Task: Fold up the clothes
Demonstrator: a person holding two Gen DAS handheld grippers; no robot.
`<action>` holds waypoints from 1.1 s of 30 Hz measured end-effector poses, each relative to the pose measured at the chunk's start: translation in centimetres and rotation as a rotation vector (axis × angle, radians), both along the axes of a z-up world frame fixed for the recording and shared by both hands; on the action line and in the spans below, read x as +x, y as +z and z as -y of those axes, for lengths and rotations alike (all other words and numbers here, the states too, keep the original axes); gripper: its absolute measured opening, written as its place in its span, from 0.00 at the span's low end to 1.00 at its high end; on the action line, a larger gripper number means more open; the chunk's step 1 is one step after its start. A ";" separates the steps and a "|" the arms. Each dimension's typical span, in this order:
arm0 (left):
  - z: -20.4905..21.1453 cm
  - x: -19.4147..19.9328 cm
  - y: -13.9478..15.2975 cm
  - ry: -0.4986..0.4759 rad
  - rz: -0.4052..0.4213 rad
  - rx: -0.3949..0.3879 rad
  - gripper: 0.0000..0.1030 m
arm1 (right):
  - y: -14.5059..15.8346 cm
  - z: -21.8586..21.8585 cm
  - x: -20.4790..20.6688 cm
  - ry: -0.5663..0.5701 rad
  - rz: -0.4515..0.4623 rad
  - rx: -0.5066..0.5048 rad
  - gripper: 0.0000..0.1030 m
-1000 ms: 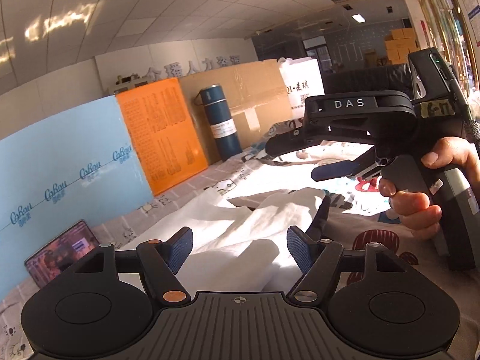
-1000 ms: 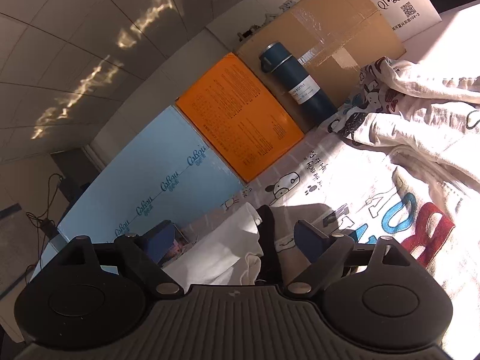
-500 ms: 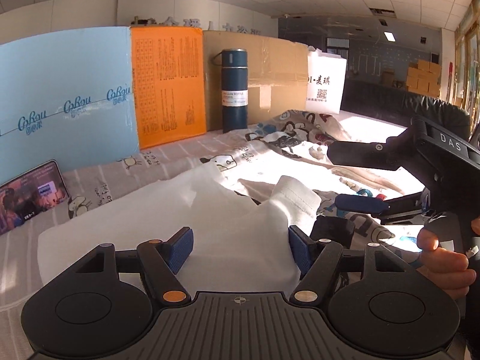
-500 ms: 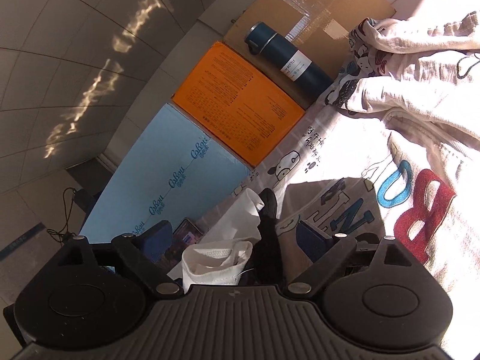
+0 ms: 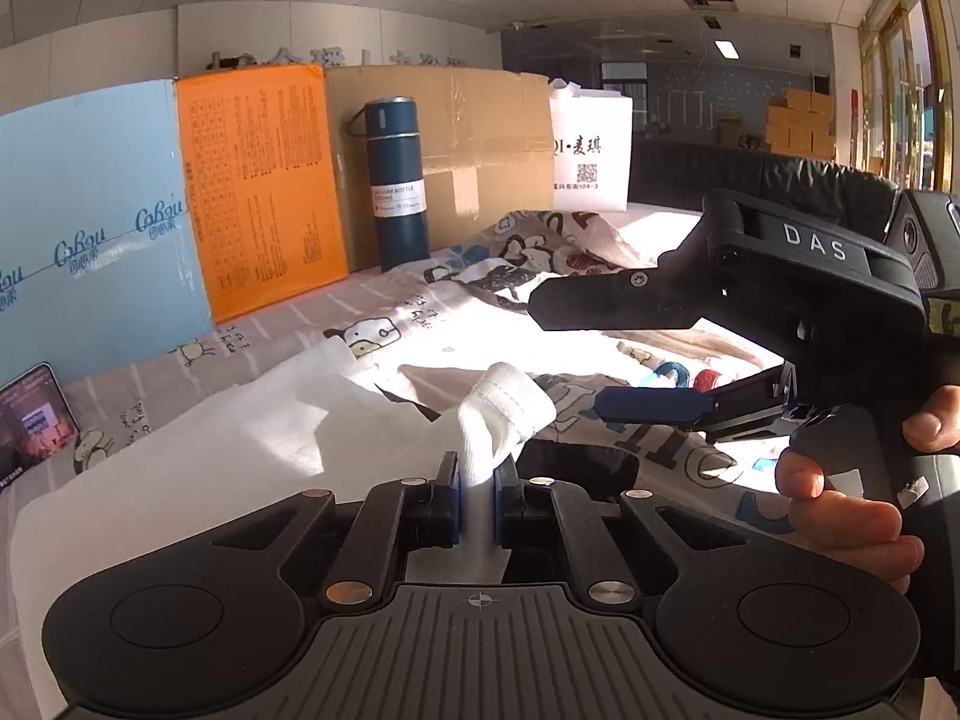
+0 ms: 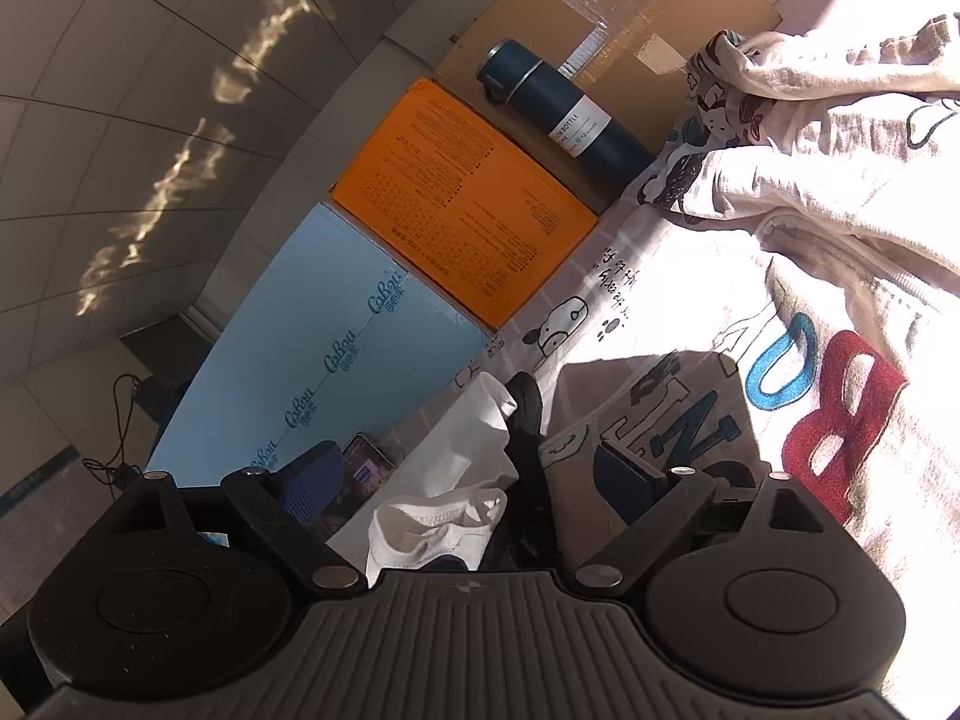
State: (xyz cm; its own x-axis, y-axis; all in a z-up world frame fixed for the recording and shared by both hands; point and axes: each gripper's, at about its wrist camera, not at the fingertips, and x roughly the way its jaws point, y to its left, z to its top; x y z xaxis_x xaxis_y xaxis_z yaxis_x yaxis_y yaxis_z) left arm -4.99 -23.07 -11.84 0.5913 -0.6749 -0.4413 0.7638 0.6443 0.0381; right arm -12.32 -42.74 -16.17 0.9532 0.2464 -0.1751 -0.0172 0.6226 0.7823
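Left hand-held gripper (image 5: 477,507), spread half a second ago, now pinches the white garment's cuff (image 5: 504,414) at lower centre. Right hand-held gripper (image 6: 462,480) still spread, over the same white garment (image 5: 240,420). Blue bottle (image 5: 396,180) upright, upper centre.

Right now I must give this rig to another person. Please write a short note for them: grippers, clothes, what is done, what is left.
Left gripper: shut on the ribbed cuff of the white garment, which lies spread on the cartoon-print sheet.
Right gripper: open, holding nothing, hovering beside the cuff above the lettered grey garment.
Done: the cuff is gripped. No finished fold is visible.
Left: probably carry the sleeve across the white garment, then fold the body. The grey garment and the printed clothes heaped near the blue vacuum bottle lie unfolded.
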 end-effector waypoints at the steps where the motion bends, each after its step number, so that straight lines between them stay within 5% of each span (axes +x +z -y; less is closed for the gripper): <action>1: -0.8 -0.3 0.5 0.017 0.018 -0.023 0.08 | 0.1 0.0 0.1 0.003 -0.005 0.003 0.88; 7: -6.5 -2.3 2.2 0.137 0.087 -0.132 0.08 | 2.9 -0.5 2.4 0.148 -0.016 0.021 0.94; 13: -10.4 -2.4 1.7 0.239 0.048 -0.214 0.08 | 4.9 -2.4 8.1 0.161 -0.125 -0.064 0.94; 16: -11.1 -2.3 1.4 0.247 0.039 -0.227 0.08 | 4.6 -2.8 11.0 0.163 -0.170 -0.020 0.94; 20: -11.8 -2.4 1.4 0.250 0.033 -0.249 0.09 | 4.7 -3.5 13.4 0.124 -0.218 -0.092 0.91; 23: -12.4 -2.5 1.4 0.252 0.029 -0.266 0.09 | 4.9 -5.1 13.6 0.211 -0.231 -0.123 0.77; 25: -12.7 -2.6 1.3 0.253 0.026 -0.278 0.09 | 5.5 -6.6 13.5 0.261 -0.233 -0.193 0.52; 27: -13.3 -2.7 1.4 0.260 0.027 -0.292 0.09 | 6.3 -8.2 13.5 0.285 -0.218 -0.245 0.16; 33: -17.2 -4.0 2.0 0.350 0.082 -0.367 0.09 | 9.3 -12.6 13.5 0.339 -0.104 -0.256 0.10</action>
